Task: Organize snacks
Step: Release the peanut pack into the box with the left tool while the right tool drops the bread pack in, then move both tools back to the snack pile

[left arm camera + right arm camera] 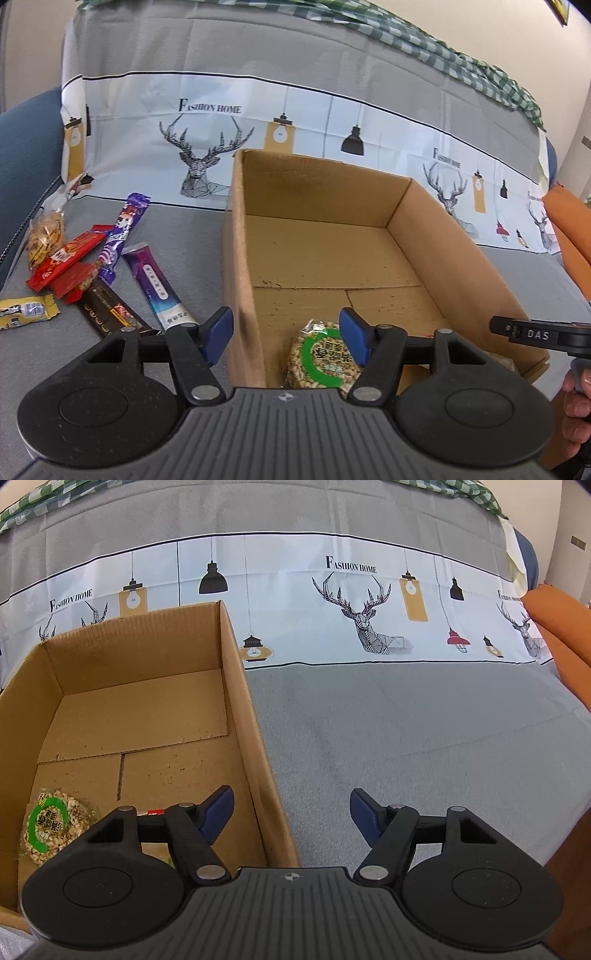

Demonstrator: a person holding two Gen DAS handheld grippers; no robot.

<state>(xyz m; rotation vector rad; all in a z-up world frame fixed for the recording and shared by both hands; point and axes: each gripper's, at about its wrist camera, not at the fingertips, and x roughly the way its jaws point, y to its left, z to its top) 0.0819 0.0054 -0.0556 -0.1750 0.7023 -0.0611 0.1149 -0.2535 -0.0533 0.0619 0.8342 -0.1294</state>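
An open cardboard box (255,295) (255,738) stands on a grey sofa seat. A clear packet of nuts with a green ring label (321,360) (51,825) lies on the box floor near the front. My left gripper (287,334) is open and straddles the box's left wall, its right pad hovering over the nut packet. My right gripper (291,814) is open and straddles the box's right wall, holding nothing. Several loose snacks lie left of the box: a peanut bag (46,236), red wrappers (66,266), a purple wrapper (123,229), a purple-white stick (155,284), a brown bar (107,306), a yellow bar (26,312).
A deer-and-lamp printed cloth (207,147) (369,609) covers the sofa back. An orange cushion (569,236) (557,627) sits at the right. Bare grey seat (424,738) stretches right of the box. A hand (576,402) shows at the right edge.
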